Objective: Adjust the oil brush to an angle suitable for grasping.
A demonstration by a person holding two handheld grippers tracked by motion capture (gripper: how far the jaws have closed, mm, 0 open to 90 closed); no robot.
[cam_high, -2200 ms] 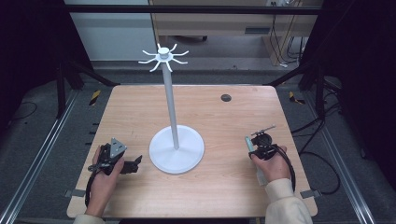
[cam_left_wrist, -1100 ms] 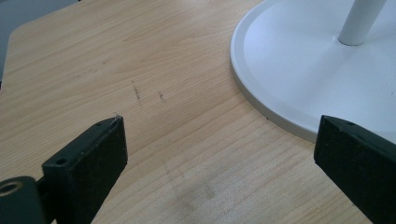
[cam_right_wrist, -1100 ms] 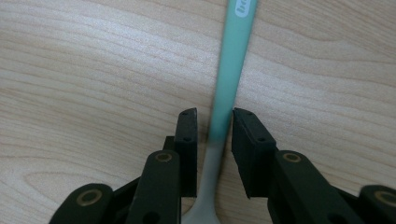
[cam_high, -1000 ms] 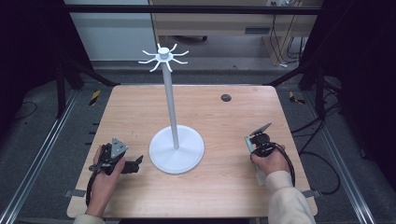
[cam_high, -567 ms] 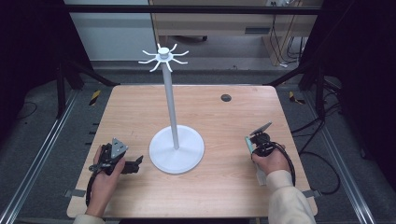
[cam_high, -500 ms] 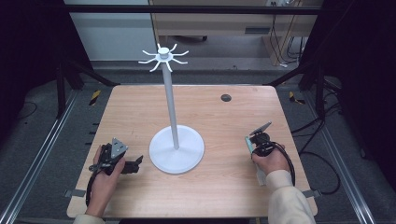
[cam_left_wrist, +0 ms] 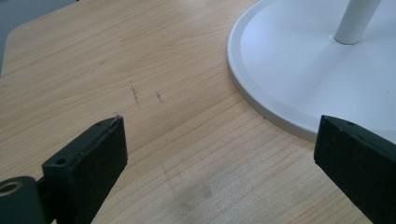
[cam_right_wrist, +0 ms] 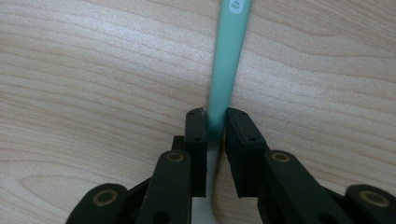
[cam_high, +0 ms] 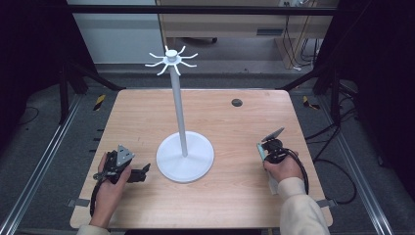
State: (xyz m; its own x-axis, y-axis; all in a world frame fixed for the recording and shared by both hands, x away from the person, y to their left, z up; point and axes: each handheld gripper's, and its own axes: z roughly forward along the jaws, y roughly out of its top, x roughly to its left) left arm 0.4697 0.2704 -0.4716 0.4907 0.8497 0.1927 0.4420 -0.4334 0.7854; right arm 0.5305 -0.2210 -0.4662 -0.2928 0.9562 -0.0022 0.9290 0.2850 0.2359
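A pale wooden table [cam_high: 230,122] fills the middle of the high view, its grain running side to side and a small dark round plug [cam_high: 237,102] set near its far edge, right of centre. At the table's centre stands a white rack [cam_high: 183,155]: a broad round base, a thin upright pole, and a crown of short curved prongs at the top, seen against the grey floor in the upper middle of the frame.

At lower left, a hand holds the left gripper [cam_high: 139,174] low over the wood, just beside the base of the rack. In the left gripper view its two black jaws stand far apart with only bare table between them, the rim of the white base near the right-hand jaw.

At lower right, a cream-sleeved arm holds the right gripper [cam_right_wrist: 215,122] pointed down at the table. Its jaws have just been closing and now pinch a slim mint-green handle [cam_right_wrist: 228,56], smooth and matte, with a small white oval mark near its far end at the top of the frame. The handle lies flat on the wood and turns grey-white below the jaws; what kind of utensil it is cannot be told.
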